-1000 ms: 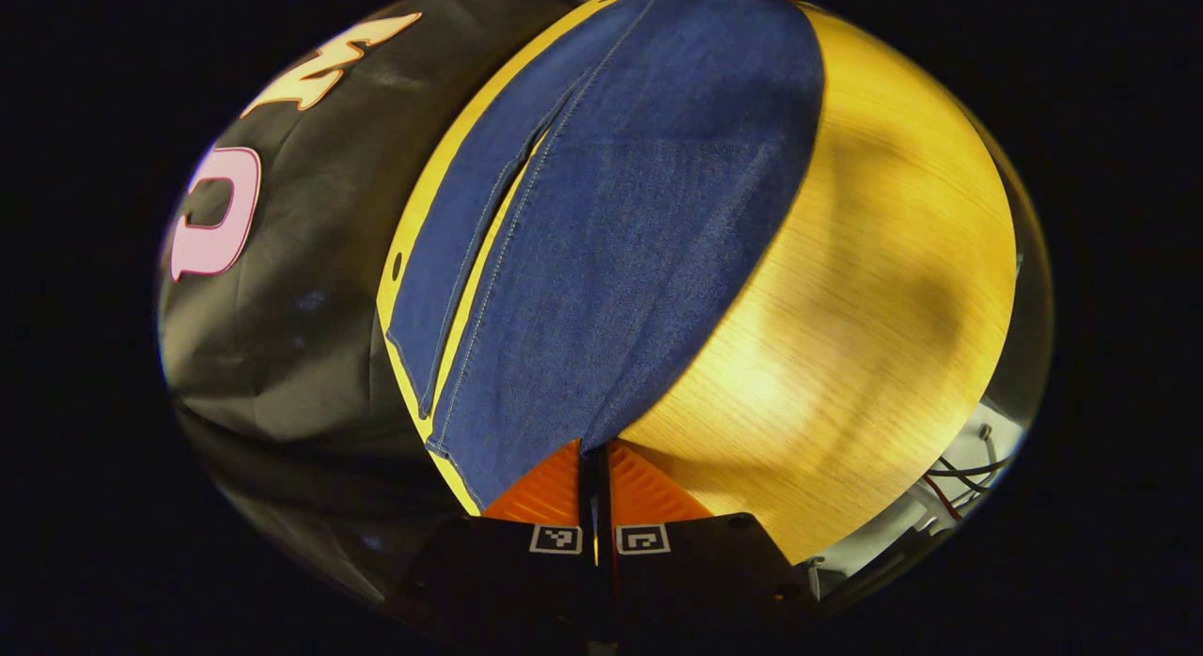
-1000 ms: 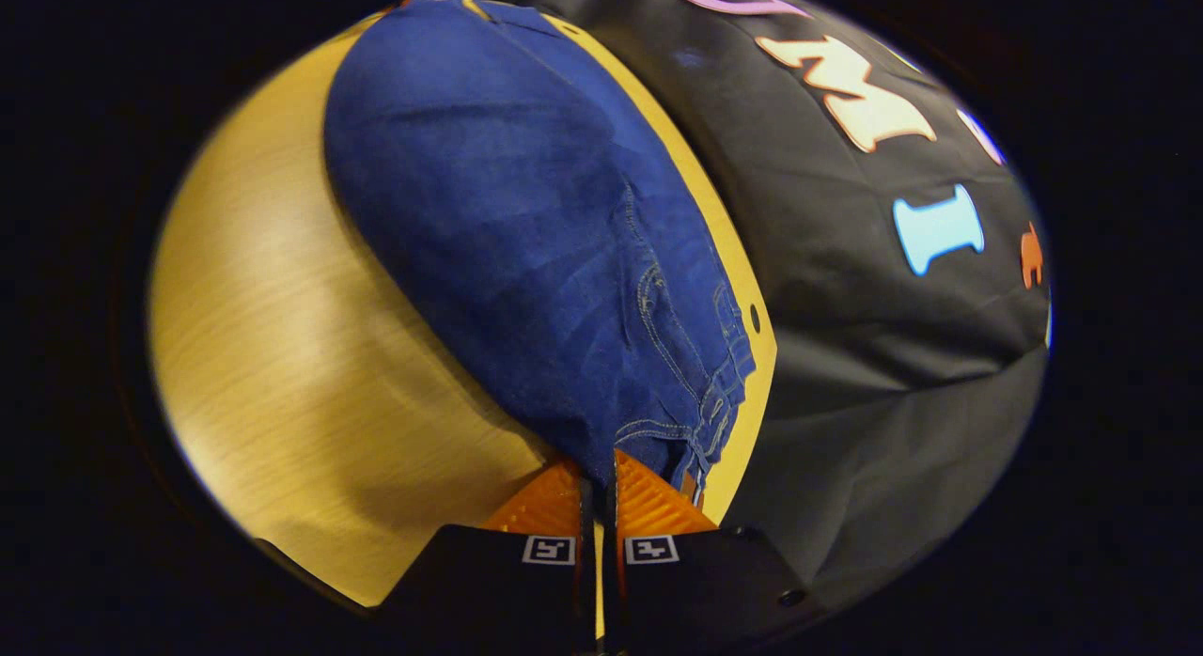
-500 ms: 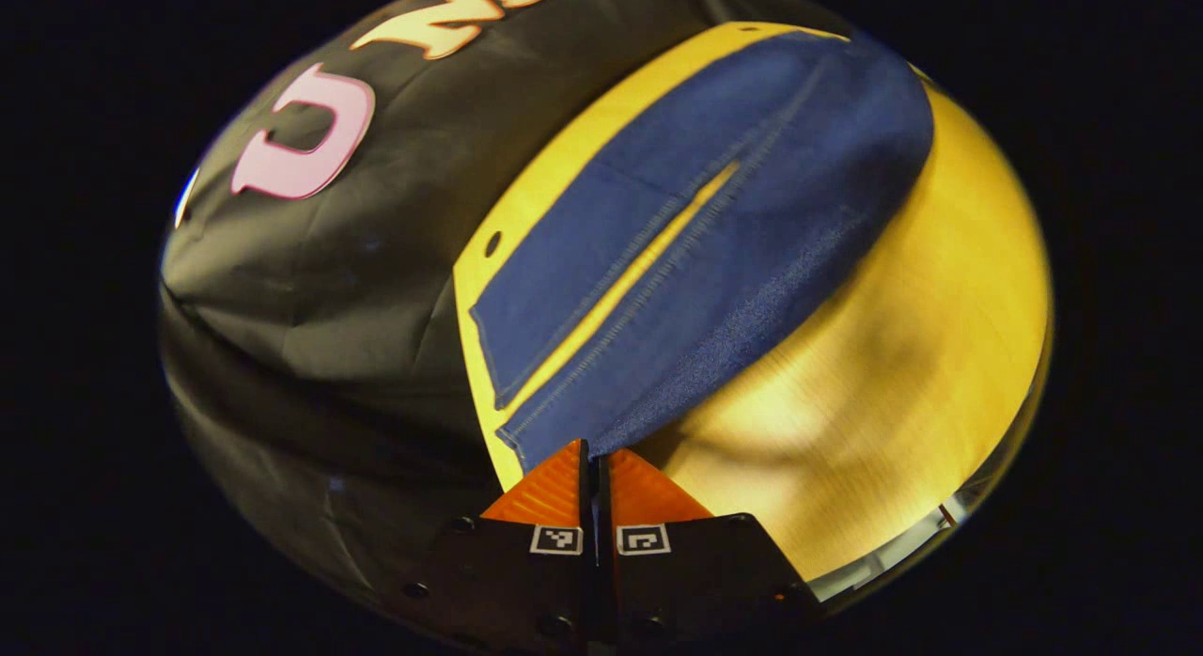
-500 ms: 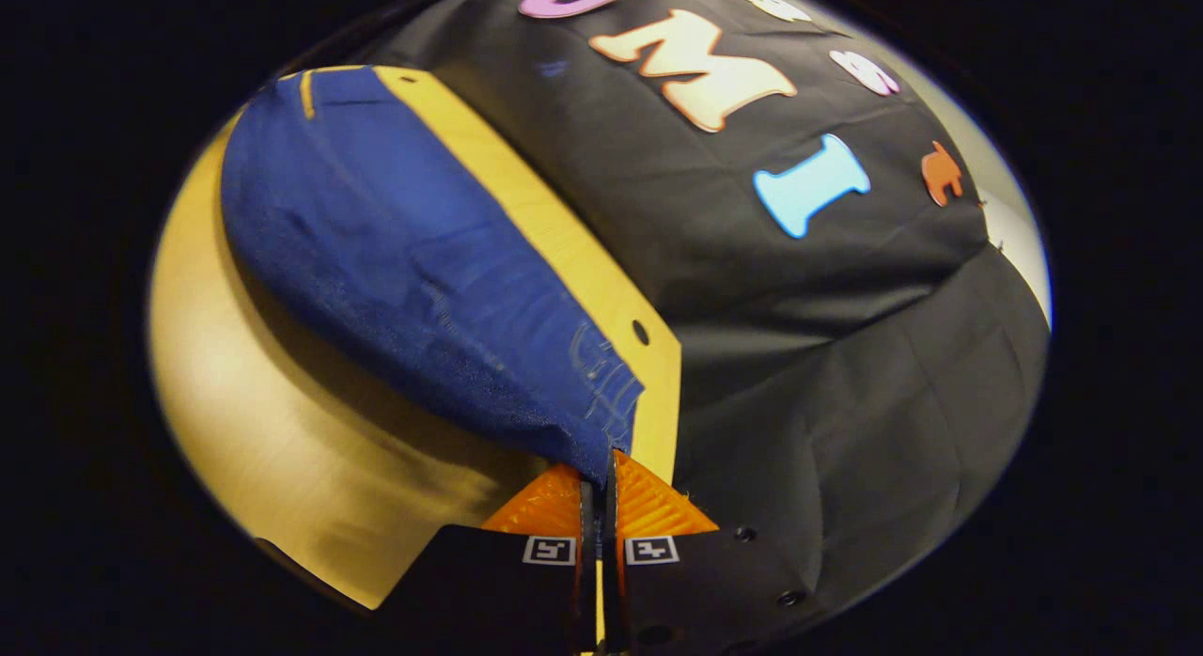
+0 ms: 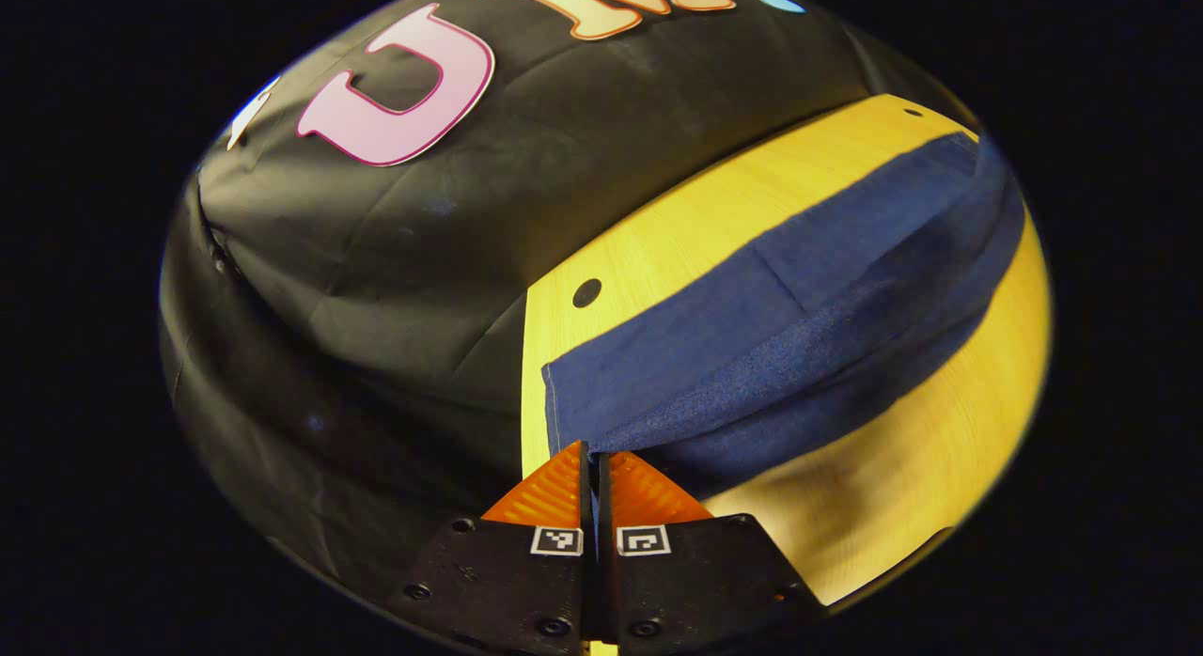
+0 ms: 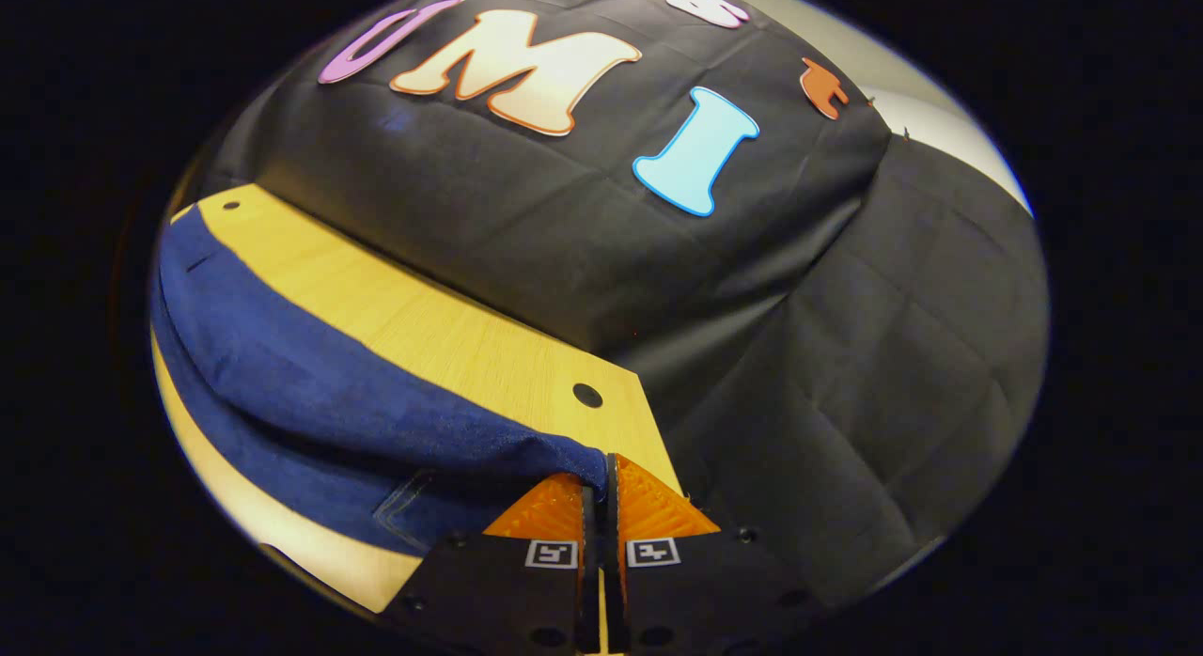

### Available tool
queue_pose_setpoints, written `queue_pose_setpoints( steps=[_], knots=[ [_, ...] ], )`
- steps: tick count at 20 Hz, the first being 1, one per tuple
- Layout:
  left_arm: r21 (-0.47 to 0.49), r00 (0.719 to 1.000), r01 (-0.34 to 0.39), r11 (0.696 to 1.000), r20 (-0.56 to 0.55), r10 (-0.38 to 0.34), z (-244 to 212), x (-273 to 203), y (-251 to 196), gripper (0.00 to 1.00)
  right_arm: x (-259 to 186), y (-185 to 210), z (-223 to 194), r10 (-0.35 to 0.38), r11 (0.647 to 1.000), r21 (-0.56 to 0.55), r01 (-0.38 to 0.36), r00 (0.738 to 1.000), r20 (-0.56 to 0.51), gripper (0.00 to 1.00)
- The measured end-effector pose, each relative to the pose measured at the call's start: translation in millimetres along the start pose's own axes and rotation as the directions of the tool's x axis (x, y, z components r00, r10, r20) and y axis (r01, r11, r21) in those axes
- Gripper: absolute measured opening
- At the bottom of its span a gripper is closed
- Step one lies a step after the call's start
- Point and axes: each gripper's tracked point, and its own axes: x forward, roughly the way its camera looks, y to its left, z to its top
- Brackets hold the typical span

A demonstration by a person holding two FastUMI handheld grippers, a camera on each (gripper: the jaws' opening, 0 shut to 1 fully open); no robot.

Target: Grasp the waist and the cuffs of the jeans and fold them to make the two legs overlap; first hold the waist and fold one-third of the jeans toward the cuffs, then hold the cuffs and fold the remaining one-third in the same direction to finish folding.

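**Both grippers pinch the jeans above the table**

Left gripper (image 5: 596, 460), seen in the left gripper view, has its two fingers pressed together on the near edge of the dark blue denim jeans (image 5: 789, 327), with only a thin slit between them. From the pinch, the denim runs away to the right as a long band. A lifted upper layer lies over a lower one, with a dark fold line underneath. The jeans lie on the light yellow wooden table (image 5: 658, 242), whose bare strip runs beside them toward the wall. A small round hole (image 5: 586, 292) sits in the tabletop near the corner, just beyond the hem.

Right gripper (image 6: 601, 468), in the right gripper view, is likewise closed tight on a bunched corner of the jeans (image 6: 310, 383). The cloth stretches off to the left, raised over a lower layer. A stitched pocket outline (image 6: 404, 510) shows on the lower layer. The table (image 6: 451, 341) shows behind the cloth, and another round hole (image 6: 587, 395) lies close to the pinched corner.
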Motion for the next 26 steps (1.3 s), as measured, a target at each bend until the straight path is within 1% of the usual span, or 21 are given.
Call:
queue_pose_setpoints(
  steps=[3, 5, 7, 9, 10, 12, 13, 14, 15, 16, 17, 20, 22, 24, 26],
  knots=[
    [-0.030, 1.000, 0.004, 1.000, -0.024, -0.005, 18, 41, -6, 0.00, 40, 19, -3, 0.027, 0.999, 0.024, -0.026, 1.000, -0.017, 0.04],
    [-0.014, 0.999, 0.020, 1.000, -0.045, -0.020, 24, 69, -12, 0.00, 69, 39, -8, 0.053, 0.998, 0.035, -0.052, 0.998, -0.030, 0.04],
    [0.009, 0.996, 0.035, 0.999, -0.078, -0.034, 24, 91, -21, 0.00, 93, 56, -19, 0.074, 0.997, 0.023, -0.073, 0.996, -0.058, 0.05],
    [0.001, 0.993, 0.048, 0.999, -0.104, -0.048, 20, 109, -27, 0.00, 110, 65, -30, 0.080, 0.996, 0.037, -0.077, 0.993, -0.088, 0.05],
    [-0.010, 0.993, 0.046, 0.999, -0.109, -0.046, 17, 113, -22, 0.00, 112, 62, -33, 0.074, 0.996, 0.050, -0.070, 0.993, -0.095, 0.05],
    [-0.066, 0.995, 0.032, 0.997, -0.088, -0.038, 22, 115, -9, 0.00, 107, 45, -26, 0.051, 0.996, 0.076, -0.044, 0.994, -0.097, 0.42],
    [-0.122, 0.995, 0.060, 0.991, -0.066, -0.069, 25, 109, -12, 0.00, 102, 35, -20, 0.044, 0.994, 0.108, -0.035, 0.995, -0.088, 0.61],
    [-0.171, 0.996, 0.071, 0.983, -0.038, -0.079, 27, 102, -14, 0.00, 97, 29, -18, 0.059, 0.986, 0.160, -0.046, 0.996, -0.075, 0.80],
    [-0.213, 0.997, 0.078, 0.974, 0.003, -0.079, 41, 78, -11, 0.50, 88, 22, -14, 0.067, 0.975, 0.216, -0.052, 0.996, -0.063, 0.99],
    [-0.254, 0.996, 0.084, 0.964, 0.037, -0.078, 41, 85, -13, 1.00, 81, 11, -10, 0.063, 0.965, 0.258, -0.046, 0.996, -0.059, 1.00],
    [-0.283, 0.996, 0.086, 0.955, 0.062, -0.071, 49, 80, -8, 0.94, 73, -1, -9, 0.047, 0.955, 0.294, -0.027, 0.997, -0.061, 1.00],
    [-0.349, 0.985, 0.107, 0.931, 0.166, -0.051, 65, 54, 0, 0.95, 54, -22, -32, 0.022, 0.920, 0.392, 0.023, 0.994, -0.110, 0.99],
    [-0.383, 0.970, 0.139, 0.913, 0.237, -0.048, 76, 35, 3, 0.95, 49, -31, -57, 0.021, 0.890, 0.452, 0.062, 0.984, -0.177, 1.00],
    [-0.412, 0.957, 0.164, 0.896, 0.287, -0.044, 83, 27, 7, 0.95, 50, -30, -82, 0.032, 0.839, 0.532, 0.114, 0.966, -0.257, 0.99],
    [-0.431, 0.947, 0.188, 0.883, 0.318, -0.046, 86, 24, 10, 0.95, 49, -33, -108, 0.031, 0.784, 0.592, 0.184, 0.942, -0.334, 1.00]
  ],
)
